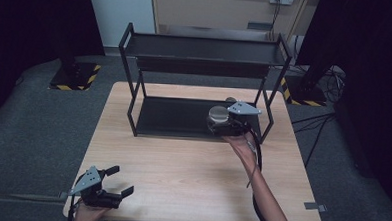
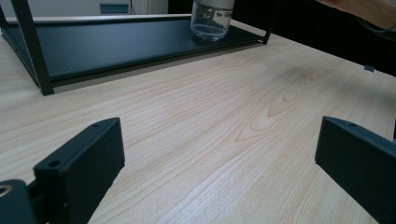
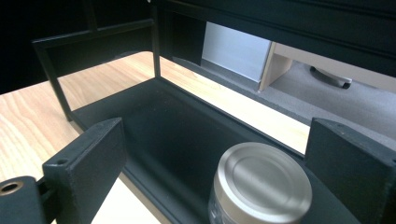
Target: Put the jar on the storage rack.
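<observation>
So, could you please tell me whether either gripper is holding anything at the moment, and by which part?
Nothing is held. The right gripper is open, its jaws standing apart on either side of the jar on the shelf's lower tier. The left gripper is open over bare table.

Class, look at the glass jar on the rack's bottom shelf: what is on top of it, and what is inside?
A silver metal lid caps the jar. Its lower glass looks clear and empty; the part under the lid is hidden.
</observation>
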A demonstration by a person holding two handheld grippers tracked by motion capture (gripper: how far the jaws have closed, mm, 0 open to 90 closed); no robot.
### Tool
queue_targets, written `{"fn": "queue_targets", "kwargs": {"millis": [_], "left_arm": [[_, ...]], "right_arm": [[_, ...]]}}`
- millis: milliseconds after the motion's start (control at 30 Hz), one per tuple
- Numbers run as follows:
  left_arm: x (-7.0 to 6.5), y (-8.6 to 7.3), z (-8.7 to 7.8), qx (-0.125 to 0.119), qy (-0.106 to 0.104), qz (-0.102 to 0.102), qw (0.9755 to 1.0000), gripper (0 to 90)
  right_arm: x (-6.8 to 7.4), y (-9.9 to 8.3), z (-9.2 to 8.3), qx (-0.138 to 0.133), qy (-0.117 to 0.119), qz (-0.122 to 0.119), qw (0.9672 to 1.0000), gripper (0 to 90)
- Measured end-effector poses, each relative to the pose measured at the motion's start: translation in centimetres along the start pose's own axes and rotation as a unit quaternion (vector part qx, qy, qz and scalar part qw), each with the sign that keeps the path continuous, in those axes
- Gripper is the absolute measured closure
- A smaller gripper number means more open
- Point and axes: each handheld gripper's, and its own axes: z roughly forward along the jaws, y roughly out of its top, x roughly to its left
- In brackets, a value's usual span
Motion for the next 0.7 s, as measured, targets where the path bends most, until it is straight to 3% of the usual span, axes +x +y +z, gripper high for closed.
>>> {"fn": "queue_targets", "kwargs": {"millis": [300,700], "left_arm": [[0.0,0.0,0.0,0.001,0.000,0.001,1.0000,0.3],[0.0,0.0,0.1,0.002,0.000,0.001,1.0000,0.2]], "right_arm": [[0.2,-0.7,-2.6,-0.008,0.006,0.002,1.0000,5.5],[0.4,-3.1,-5.7,-0.005,0.016,0.011,0.9998,5.3]]}}
